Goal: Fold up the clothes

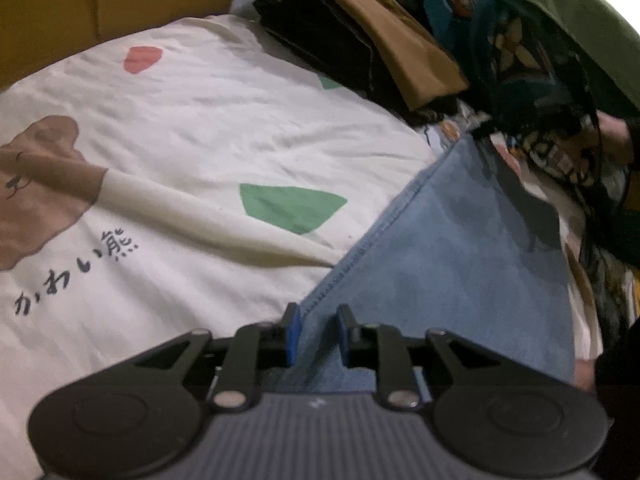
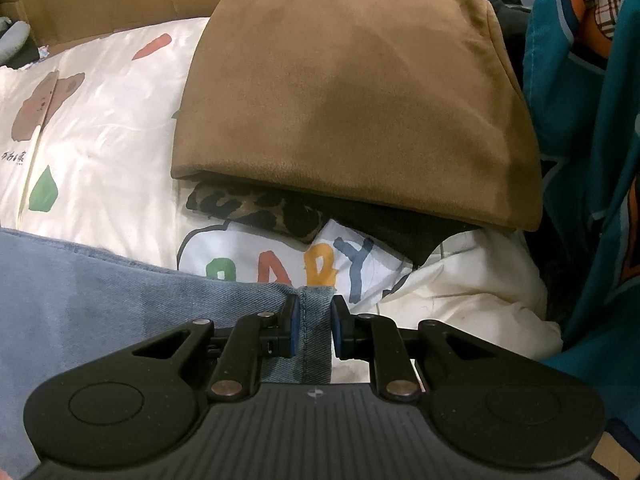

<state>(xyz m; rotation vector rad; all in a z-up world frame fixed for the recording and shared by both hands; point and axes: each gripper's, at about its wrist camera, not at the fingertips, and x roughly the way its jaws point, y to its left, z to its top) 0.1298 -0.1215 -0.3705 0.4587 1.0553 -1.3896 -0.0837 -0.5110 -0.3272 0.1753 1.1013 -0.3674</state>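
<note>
Left hand-held gripper (image 1: 318, 334) clamping hem of blue jeans (image 1: 440, 272), right hand-held gripper (image 2: 314, 326) pinching another hem. Jeans lying on bed (image 1: 200, 120) near right edge. Denim's heavyish, floppy; stitched hems looking like best grab spots.

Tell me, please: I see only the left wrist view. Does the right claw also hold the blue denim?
Observer: Yes, the right claw is shut on a hemmed edge of the blue denim.
Operator: What lies directly ahead of it?
Observer: A white cloth with coloured letters, its near part covered by the denim.
Operator: Is something under the brown garment?
Observer: A leopard-print piece shows from under the front edge of the brown garment.
</note>
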